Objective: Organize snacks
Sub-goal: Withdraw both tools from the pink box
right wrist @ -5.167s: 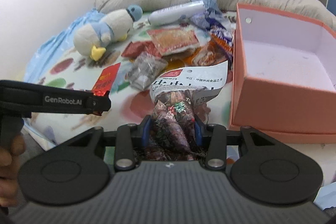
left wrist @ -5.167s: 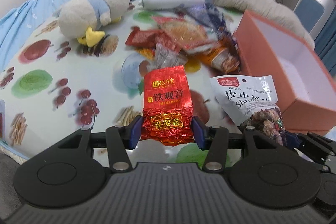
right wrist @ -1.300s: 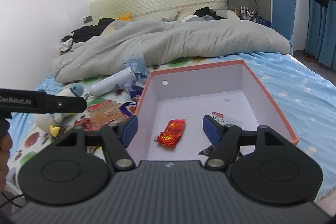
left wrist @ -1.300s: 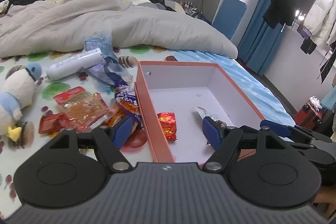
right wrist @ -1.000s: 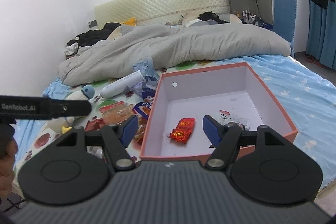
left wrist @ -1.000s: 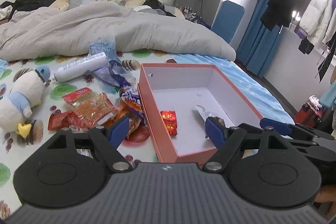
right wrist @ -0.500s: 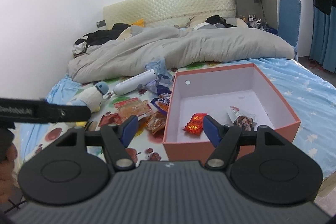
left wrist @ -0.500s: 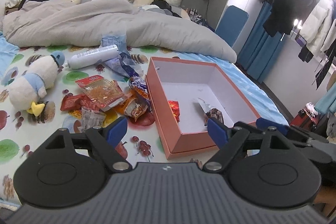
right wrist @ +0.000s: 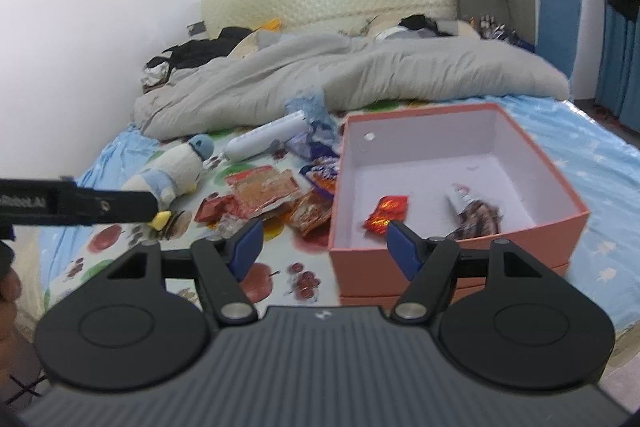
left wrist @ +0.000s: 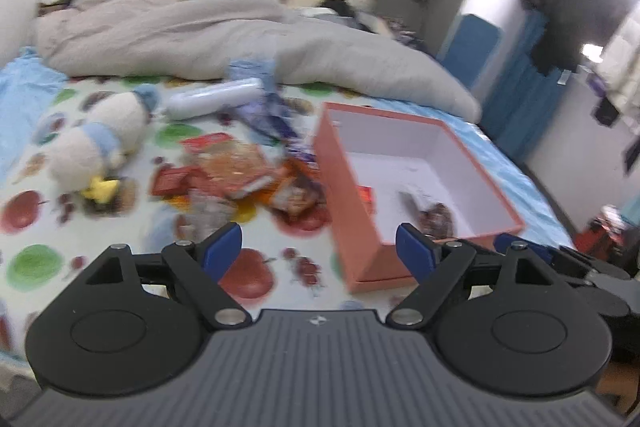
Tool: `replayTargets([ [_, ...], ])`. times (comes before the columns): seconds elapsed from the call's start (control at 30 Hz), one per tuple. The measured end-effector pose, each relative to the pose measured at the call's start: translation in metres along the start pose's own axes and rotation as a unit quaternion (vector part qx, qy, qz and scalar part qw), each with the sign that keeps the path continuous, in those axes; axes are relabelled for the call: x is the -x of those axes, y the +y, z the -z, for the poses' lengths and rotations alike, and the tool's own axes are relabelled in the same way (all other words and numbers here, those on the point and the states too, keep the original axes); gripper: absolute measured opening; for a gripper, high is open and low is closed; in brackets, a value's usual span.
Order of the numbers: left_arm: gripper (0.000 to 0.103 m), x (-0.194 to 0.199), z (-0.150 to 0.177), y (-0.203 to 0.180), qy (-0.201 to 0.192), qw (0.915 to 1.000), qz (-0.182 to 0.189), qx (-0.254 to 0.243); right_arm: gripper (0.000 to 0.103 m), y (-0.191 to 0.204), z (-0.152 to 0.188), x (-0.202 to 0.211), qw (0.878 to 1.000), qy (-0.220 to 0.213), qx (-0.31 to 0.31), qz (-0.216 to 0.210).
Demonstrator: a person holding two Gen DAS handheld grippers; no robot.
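My left claw [left wrist: 318,247] hangs wide over the near edge of the bed, nothing between its blue pads [left wrist: 222,246]; its jaws have just been opening a little further. My right claw [right wrist: 323,241] stands moderately wide, also empty, above the fruit-print sheet [right wrist: 276,277] just before the box's near corner. In the right view, the black bar of the left claw crosses the left side. Just beyond the claws sits the salmon-pink box [right wrist: 448,255], open-topped, white inside. On its floor lie a red foil packet [right wrist: 387,213] toward the left wall and a dark mixed-snack bag [right wrist: 476,213] to its right, the two apart. Left of the box, on the sheet, the loose snacks lie in a heap: an orange packet [right wrist: 314,213] just beside the box wall, a clear bag with a red top [right wrist: 262,189] behind it, a small red packet [right wrist: 214,207] to the left, a purple wrapper [right wrist: 320,173] against the box's far-left side. Further left a plush penguin [right wrist: 176,173] lies on its side. Beyond the heap, a white bottle [right wrist: 266,139] lies flat, with a crumpled blue wrapper [right wrist: 310,111] at its far end. Farthest back, a rumpled grey duvet [right wrist: 340,71] lies across the bed below a quilted cream headboard [right wrist: 328,1]. The left view is motion-blurred.
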State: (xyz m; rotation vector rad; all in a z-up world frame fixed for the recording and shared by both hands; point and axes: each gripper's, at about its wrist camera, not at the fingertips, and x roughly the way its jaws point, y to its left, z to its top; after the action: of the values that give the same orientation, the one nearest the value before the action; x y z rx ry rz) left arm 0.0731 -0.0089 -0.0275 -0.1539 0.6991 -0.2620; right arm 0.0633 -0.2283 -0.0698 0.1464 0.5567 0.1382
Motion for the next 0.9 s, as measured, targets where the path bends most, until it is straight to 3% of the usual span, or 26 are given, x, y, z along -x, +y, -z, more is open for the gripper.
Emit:
replayTargets([
  [0.1,0.088,0.010,-0.008,0.006,-0.002,0.9996,-0.026,-0.006,0.070,0.010,-0.004,-0.007,1.000,0.004,0.009,-0.019],
  [0.17,0.096,0.017,-0.016,0.005,-0.001,0.9994,-0.033,-0.009,0.070,0.014,-0.009,-0.012,0.999,0.008,0.018,-0.029],
  [0.27,0.096,0.025,-0.033,0.000,0.046,0.9989,-0.002,-0.006,0.070,0.020,-0.017,-0.025,0.998,0.021,0.037,-0.043],
  [0.4,0.097,0.036,-0.054,-0.019,0.087,0.9960,-0.013,-0.020,0.070,0.027,-0.026,-0.039,0.997,0.027,0.062,-0.047],
  [0.53,0.098,0.048,-0.072,-0.034,0.110,0.9938,-0.017,-0.005,0.070,0.018,-0.030,-0.046,0.996,0.042,0.069,-0.034],
  [0.63,0.098,0.050,-0.082,-0.041,0.158,0.9870,-0.012,0.027,0.070,0.007,-0.033,-0.047,0.995,0.052,0.080,-0.005],
  [0.77,0.098,0.048,-0.080,-0.054,0.182,0.9830,-0.020,-0.004,0.070,-0.008,-0.036,-0.044,0.995,0.047,0.078,0.027],
  [0.9,0.098,0.046,-0.082,-0.060,0.203,0.9791,-0.013,0.000,0.070,-0.015,-0.035,-0.046,0.996,0.047,0.069,0.031],
])
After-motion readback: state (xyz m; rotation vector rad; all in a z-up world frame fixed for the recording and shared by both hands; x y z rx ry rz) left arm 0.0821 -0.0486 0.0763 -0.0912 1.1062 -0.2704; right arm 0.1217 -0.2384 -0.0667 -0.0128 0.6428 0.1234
